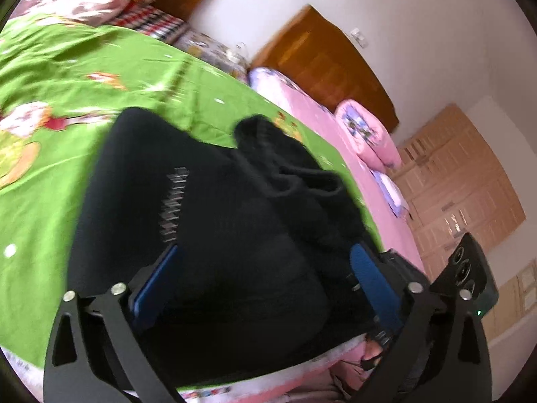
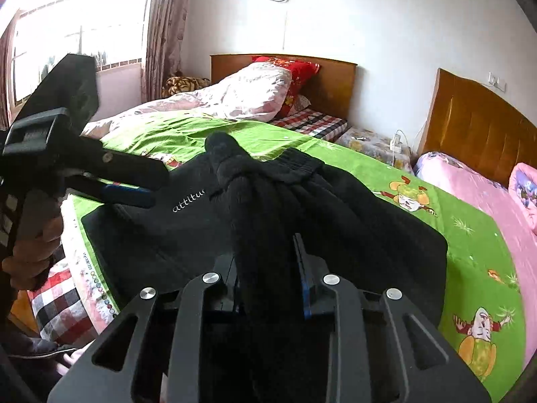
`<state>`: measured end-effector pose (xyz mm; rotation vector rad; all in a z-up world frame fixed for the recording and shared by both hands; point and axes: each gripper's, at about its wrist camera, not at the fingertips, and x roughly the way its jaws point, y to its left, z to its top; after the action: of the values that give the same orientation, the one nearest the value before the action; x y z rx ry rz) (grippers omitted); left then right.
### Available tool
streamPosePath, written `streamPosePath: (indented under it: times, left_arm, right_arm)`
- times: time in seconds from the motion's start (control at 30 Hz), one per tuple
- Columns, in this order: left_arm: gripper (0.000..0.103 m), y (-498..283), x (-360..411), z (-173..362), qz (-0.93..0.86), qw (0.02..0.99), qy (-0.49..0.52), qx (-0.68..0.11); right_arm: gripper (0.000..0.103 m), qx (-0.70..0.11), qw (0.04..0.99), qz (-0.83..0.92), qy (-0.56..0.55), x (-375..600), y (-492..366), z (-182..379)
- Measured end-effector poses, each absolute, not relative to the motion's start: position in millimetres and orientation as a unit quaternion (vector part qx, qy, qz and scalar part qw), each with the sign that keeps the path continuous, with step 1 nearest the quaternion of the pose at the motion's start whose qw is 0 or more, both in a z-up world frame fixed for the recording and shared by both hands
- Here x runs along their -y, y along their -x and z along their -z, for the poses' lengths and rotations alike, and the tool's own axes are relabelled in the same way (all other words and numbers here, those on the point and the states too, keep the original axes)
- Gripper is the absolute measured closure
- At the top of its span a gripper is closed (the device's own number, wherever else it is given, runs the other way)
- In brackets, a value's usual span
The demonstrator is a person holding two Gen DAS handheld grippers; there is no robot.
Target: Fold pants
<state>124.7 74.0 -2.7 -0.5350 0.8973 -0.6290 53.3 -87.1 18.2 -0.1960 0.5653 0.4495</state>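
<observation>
Nearest the left wrist camera, the left gripper (image 1: 265, 278) has its jaws spread wide, the blue pads (image 1: 152, 285) well apart with nothing pinched between them; the black pants (image 1: 208, 215) lie just beyond and under them on the green cartoon-print bedsheet (image 1: 60, 154). This view is motion-blurred, so the white lettering on the cloth cannot be read. It alone shows the second bed's pink sheet (image 1: 322, 114) running back to a rolled pink quilt (image 1: 365, 131) and a pale wooden wardrobe (image 1: 459, 181).

Nearest the right wrist camera, the right gripper (image 2: 268, 268) has its jaws narrowed onto a bunched ridge of the black pants (image 2: 335, 221), which rises from between them toward the ribbed waistband (image 2: 298, 163). The garment's long axis runs away from the camera toward the wooden headboard (image 2: 329, 77). White lettering on the flat cloth reads "attitu", the rest hidden by a fold. Only this view shows the left gripper (image 2: 134, 186) from the side, held by a hand (image 2: 33, 252) over the pants' left edge, plus the window (image 2: 77, 37), curtain (image 2: 164, 33) and pale quilt (image 2: 248, 94).
</observation>
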Motion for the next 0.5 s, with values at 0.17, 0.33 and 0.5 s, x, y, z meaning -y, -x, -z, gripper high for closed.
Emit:
streamPosePath:
  times: [0.17,0.33,0.5]
  left_arm:
    - [0.002,-168,-51,3,0.350,0.772,0.299,-0.439]
    - [0.002,-211,7,17,0.346,0.749,0.182,-0.535]
    - [0.058,-205,27,3,0.286,0.808,0.054,-0.512]
  right_arm:
    - [0.078,-0.271,0.931,-0.216,0.118,82,-50,-16]
    - [0.078,-0.264,0.933,-0.215,0.121,80,-49,-13]
    - [0.051,-0.268,0.929,-0.229,0.111,91,-44,-15]
